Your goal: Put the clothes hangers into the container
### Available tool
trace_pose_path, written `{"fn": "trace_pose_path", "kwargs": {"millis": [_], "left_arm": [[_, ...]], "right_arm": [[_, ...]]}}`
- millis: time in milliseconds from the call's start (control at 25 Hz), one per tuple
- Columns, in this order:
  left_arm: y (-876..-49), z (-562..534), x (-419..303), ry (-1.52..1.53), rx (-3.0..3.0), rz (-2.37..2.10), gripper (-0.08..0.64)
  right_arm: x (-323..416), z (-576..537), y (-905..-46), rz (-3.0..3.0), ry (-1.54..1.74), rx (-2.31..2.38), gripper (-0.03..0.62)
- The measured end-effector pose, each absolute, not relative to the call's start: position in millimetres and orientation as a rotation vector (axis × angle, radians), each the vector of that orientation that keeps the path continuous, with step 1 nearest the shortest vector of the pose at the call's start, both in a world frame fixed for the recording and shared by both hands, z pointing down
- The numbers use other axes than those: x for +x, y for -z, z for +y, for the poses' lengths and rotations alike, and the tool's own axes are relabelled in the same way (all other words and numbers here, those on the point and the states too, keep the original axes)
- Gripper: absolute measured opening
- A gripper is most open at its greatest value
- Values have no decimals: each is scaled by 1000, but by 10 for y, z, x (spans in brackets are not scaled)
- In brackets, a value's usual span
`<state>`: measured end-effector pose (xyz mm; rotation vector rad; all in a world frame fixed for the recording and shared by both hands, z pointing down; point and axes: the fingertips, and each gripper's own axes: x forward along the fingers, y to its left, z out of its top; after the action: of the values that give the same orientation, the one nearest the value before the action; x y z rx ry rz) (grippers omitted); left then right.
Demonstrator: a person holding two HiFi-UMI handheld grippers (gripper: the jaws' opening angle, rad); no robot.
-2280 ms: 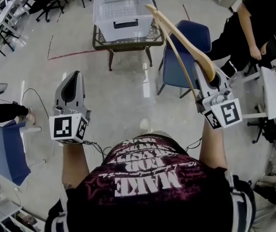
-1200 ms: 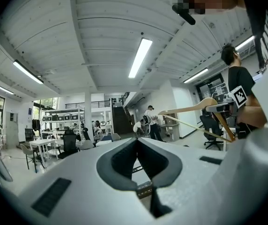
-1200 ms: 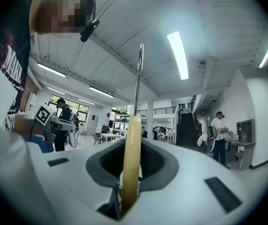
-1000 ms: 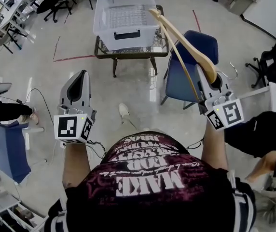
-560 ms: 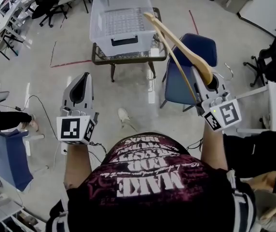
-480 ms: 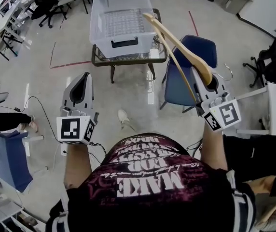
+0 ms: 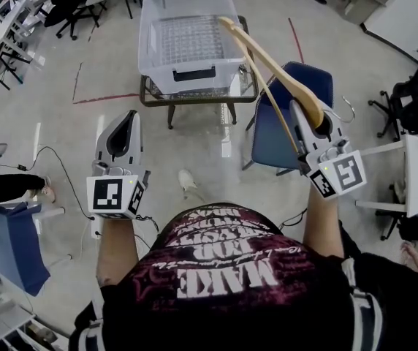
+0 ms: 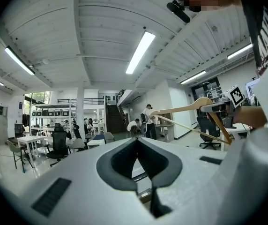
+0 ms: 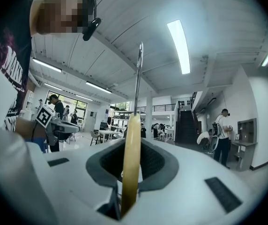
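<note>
Nearest, the right tongs (image 7: 317,117) are pinched on the thick end of a wooden hanger (image 7: 271,58); the right gripper view shows the wood edge-on between the jaws, with the metal hook (image 9: 138,74) rising above it. The left tongs (image 7: 128,121) are pressed together on nothing.

The main risk starts at that grip. The hanger is held at one end only, so its long free length levers on the jaws, and a quick swing could twist it round or slip it out onto the floor (image 7: 194,152). Further out, the free tip could strike the near wall or right rim of the container (image 7: 189,79) if it is carried forward too low — a knock there might shove the clear bin along the small glass tabletop (image 7: 194,98) it sits on. The blue chair (image 7: 300,82) just beside the tabletop is another thing the hook could catch.

Both forearms reach forward from the body, well apart, tongs pointing ahead. The left one hangs idle over bare floor. The right one stands over the chair, angling the hanger up and to the left — its tip appears to be at the container's right rim, though the steep view makes that hard to judge.
</note>
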<state>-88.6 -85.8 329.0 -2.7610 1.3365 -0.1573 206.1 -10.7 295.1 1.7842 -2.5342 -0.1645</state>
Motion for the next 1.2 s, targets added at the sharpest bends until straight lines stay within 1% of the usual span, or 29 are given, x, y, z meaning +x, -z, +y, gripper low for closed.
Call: {"fn": "trace_pose_path", "kwargs": {"millis": [840, 1200], "left_arm": [[-3301, -2178, -1007, 187, -2800, 1249, 6], [-3284, -2819, -1338, 175, -2801, 1246, 6]], "right_arm": [[1783, -1309, -2832, -2481, 160, 1803, 58], [1403, -1954, -2795, -2488, 191, 1779, 58]]}}
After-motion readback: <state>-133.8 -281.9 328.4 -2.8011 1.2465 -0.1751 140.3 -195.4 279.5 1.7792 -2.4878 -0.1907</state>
